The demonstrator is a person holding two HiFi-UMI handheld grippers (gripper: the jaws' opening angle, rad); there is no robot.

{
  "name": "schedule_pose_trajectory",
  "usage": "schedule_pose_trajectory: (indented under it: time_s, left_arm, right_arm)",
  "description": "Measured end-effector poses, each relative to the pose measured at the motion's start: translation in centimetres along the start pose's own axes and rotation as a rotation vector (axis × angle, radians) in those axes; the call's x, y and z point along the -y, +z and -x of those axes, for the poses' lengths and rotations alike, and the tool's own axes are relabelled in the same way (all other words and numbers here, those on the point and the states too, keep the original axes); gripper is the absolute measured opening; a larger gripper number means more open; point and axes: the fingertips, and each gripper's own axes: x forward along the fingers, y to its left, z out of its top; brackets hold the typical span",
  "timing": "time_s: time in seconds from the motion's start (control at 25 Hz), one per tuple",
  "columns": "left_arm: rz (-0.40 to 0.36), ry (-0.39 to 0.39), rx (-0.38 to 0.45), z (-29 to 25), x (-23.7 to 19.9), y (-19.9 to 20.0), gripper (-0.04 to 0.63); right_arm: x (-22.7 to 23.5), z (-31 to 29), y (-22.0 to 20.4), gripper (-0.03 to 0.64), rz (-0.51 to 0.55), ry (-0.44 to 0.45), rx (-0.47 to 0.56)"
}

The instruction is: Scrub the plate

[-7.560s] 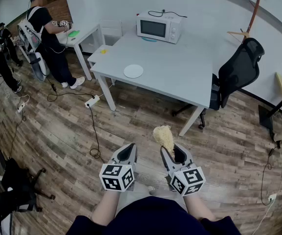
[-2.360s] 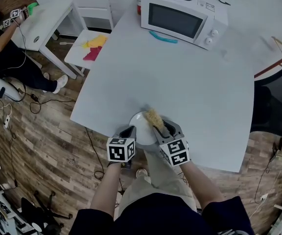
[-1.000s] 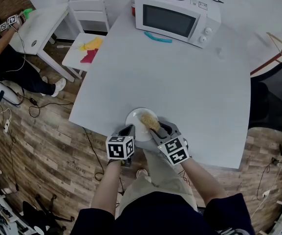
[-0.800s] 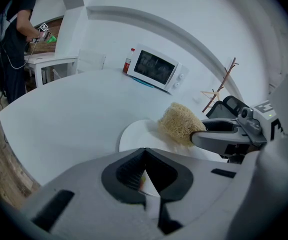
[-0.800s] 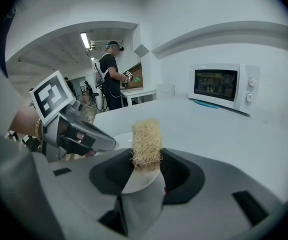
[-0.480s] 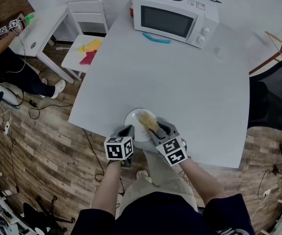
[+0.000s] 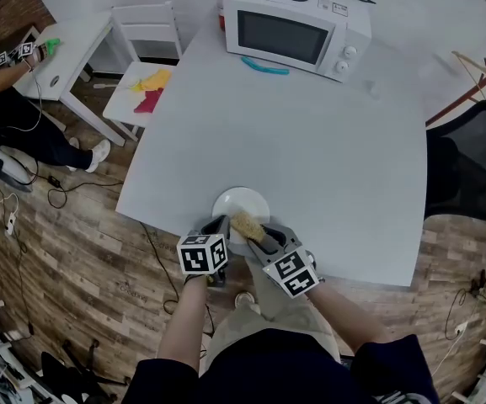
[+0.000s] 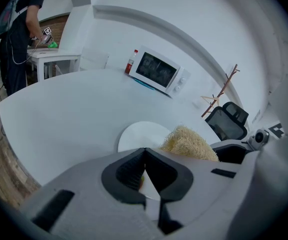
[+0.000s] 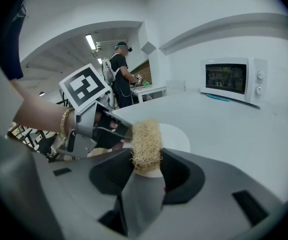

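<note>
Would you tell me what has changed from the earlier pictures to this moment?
Both grippers were carried across the floor to the table and set at the plate. In the last second the right gripper drew the loofah scrubber from the plate's middle back to its near rim. Unchanged: the right gripper stays shut on the scrubber, the left gripper shut at the plate's near-left rim; the plate has not moved.

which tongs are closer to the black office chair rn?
Right. The right tongs, holding the scrubber, sit left of the black office chair; the left tongs, clamped on the plate rim, sit farther left.
</note>
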Motion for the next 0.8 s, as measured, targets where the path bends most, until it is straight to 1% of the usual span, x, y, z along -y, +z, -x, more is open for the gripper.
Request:
schedule_pose_trajectory:
  time_s: [0.12,0.24,0.48,0.68,0.8]
  left_arm:
    - [-0.005,-0.001,-0.005,0.0,0.0,0.0,0.018]
    - [-0.006,-0.001,-0.007,-0.1,0.1,-0.1,0.018]
    - [-0.011,-0.001,-0.008,-0.1,0.1,0.0,0.018]
    - [-0.011,-0.001,-0.008,-0.1,0.0,0.0,0.018]
    - [-0.012,0.002,-0.015,-0.1,-0.1,-0.1,0.018]
  right_arm:
    - [0.9,-0.1,0.2,0.166,0.015,-0.015,-0.005]
    - [2.6,-0.1,0.6,0.166,0.040,-0.052,-0.005]
    - [5.7,-0.1,1.9,0.166,0.054,-0.118,0.009]
    - [5.7,-0.3,2.0,0.166,0.057,-0.128,0.011]
    - [5.4,0.1,2.2,0.166,0.031,-0.133,0.029]
